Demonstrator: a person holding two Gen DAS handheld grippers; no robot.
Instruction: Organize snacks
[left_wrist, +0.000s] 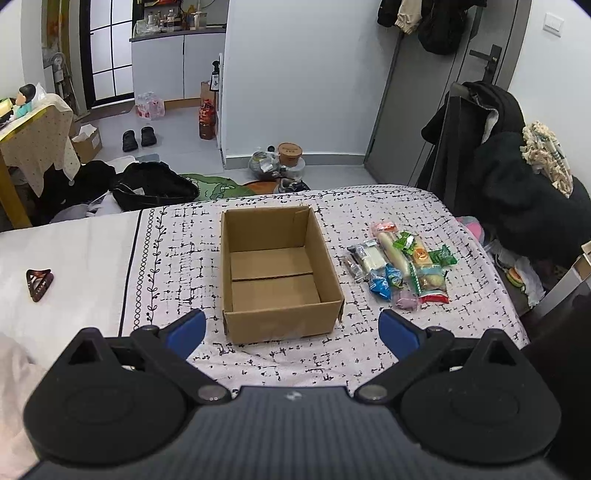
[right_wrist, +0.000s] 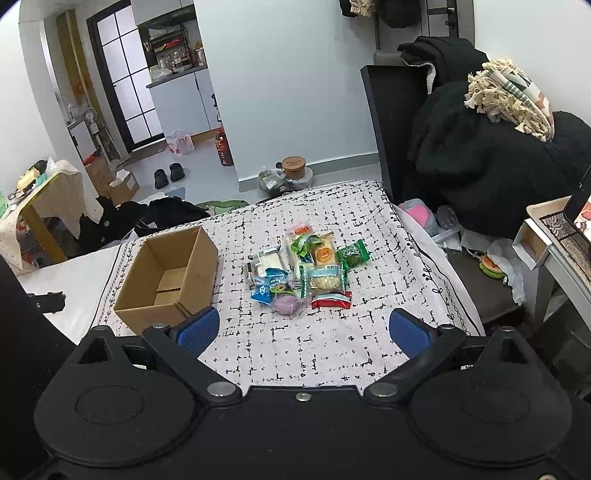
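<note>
Left gripper (left_wrist: 291, 326): nearest my left camera; I hold it low over the bed with its 2 blue pads spread wide and nothing between them.
Right gripper (right_wrist: 303, 332): likewise spread wide and carrying nothing, hovering over the patterned bedspread (right_wrist: 314, 354) just short of the snacks.
Cardboard box (left_wrist: 275, 275): open-topped and bare inside, it sits on the bedspread straight ahead of my left gripper, to the left of the snacks.
Snack pile (right_wrist: 304, 269): a loose overlapping heap of small wrapped packets, near the box's right side but not touching it, straight ahead of my right gripper.
Nearest packets: a purple one (right_wrist: 289, 306) and a red-edged one (right_wrist: 330, 301) lie at the front edge of the heap, closest to my right pads.
Step in hand: I judge nothing is sorted yet, so the 1st pick falls to my right gripper.
How to do it well: I would take a front packet first, since it lies free of the others; come down with the pads either side of its narrow width, and pinch lightly, because the wrappers look slippery and the bedding soft.
Risk: reaching into the middle would likely drag neighbouring packets along.
Left gripper's role: I think it could steady the light box if it shifts.
Writing: an orange round mark shows on 1 packet (right_wrist: 324, 254); no brand or word is readable at this size.
Hair clip (left_wrist: 38, 284): a brown claw clip lies well to the left, not part of the job.
</note>
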